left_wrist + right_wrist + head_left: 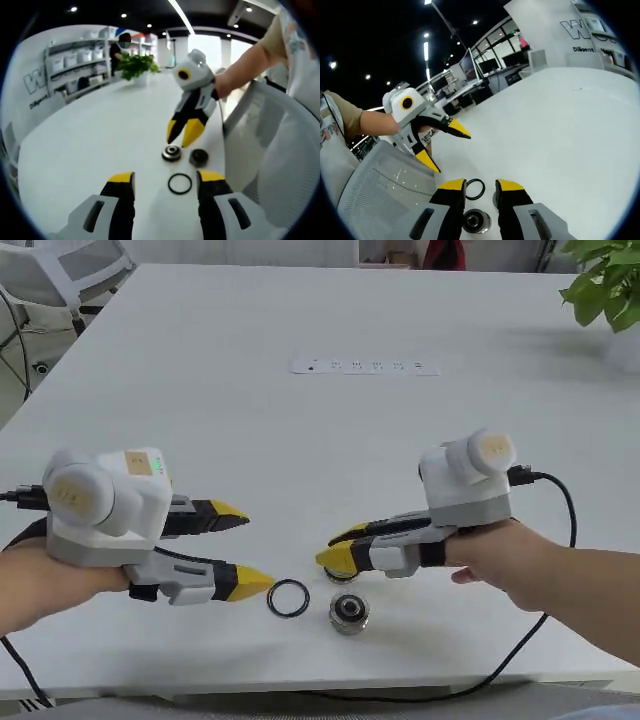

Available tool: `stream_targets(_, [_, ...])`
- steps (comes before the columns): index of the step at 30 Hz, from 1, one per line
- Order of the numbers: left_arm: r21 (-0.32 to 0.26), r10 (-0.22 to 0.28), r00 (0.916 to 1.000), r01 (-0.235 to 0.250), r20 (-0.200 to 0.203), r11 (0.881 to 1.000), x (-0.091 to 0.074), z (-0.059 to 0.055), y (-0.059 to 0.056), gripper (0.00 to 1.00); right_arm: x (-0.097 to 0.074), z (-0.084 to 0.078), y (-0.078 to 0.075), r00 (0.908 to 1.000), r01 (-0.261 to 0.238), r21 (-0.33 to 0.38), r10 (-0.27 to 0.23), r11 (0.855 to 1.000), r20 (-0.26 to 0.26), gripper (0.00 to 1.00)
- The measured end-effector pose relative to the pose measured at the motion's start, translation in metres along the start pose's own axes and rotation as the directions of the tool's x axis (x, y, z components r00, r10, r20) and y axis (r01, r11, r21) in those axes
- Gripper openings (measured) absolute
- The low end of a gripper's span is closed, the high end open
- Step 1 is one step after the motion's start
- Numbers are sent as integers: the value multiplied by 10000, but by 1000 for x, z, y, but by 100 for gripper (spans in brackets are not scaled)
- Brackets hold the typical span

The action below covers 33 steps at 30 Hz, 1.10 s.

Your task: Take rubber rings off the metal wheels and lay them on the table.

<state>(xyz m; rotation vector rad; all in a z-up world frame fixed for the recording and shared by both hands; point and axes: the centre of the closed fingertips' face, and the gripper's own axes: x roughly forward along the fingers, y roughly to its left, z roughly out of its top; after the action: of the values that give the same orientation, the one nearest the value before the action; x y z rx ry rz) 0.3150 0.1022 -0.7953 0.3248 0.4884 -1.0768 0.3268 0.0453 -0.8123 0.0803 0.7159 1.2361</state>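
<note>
A loose black rubber ring lies flat on the white table near its front edge. Just right of it sits a small metal wheel. A second wheel peeks out beneath the tip of my right gripper, whose jaws stand slightly apart with nothing between them. My left gripper is wide open just left of the ring. In the left gripper view the ring lies between my jaws, with a silvery wheel and a darker wheel beyond. The right gripper view has the ring and one wheel.
A white power strip lies at the table's middle. A potted plant stands at the far right corner, and a mesh chair at the far left. A black cable trails from the right gripper over the front edge.
</note>
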Motion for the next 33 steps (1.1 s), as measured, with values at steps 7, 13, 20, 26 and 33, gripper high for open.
stream_targets(7, [68,-77,10000,77,8,9999,8,7,0,50,-13,0,-8,9994,293,-255,-288,9992,204,26])
stream_targets(13, [104,-67,10000,67,-21,9999,14,11,1,50,-21,-2,-16,9982,533,-283,-525,9982,289,26])
stream_targets(20, [200,-124,9999,127,-112,9997,21,15,0,50,-26,-8,-17,9978,632,-445,-623,9970,203,27])
stream_targets(26, [259,-86,9999,89,-139,9996,24,19,1,50,-32,-12,-20,9970,762,-527,-754,9957,165,27])
stream_targets(33, [310,-54,9997,61,-246,9995,27,21,2,49,-38,-9,-22,9962,854,-601,-843,9945,214,27])
